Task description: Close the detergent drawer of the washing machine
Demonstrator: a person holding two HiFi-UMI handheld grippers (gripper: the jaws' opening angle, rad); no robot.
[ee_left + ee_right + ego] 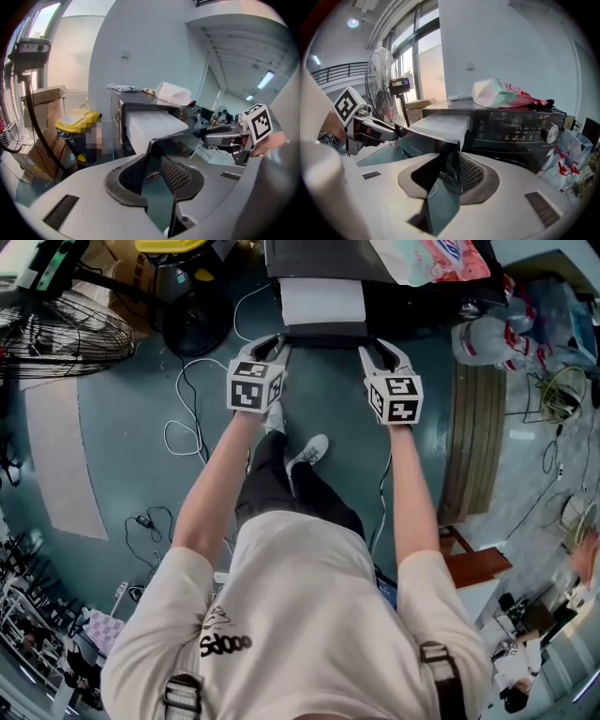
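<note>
My left claw [278, 340] and right claw [371, 346] pinched the dark front panel [323, 332] of the white plastic detergent drawer [322, 302], still out of the black washing machine [520, 129]; pushing remained.

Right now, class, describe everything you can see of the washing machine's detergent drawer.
The detergent drawer stands pulled well out of the dark washing machine and lies level. Its body looks like plain white plastic with a flat top, and nothing of its inside shows. Across its front runs a dark, glossy front panel, wider than the body. The left gripper clamps one end of that panel and the right gripper the other. Nothing else touches it.
</note>
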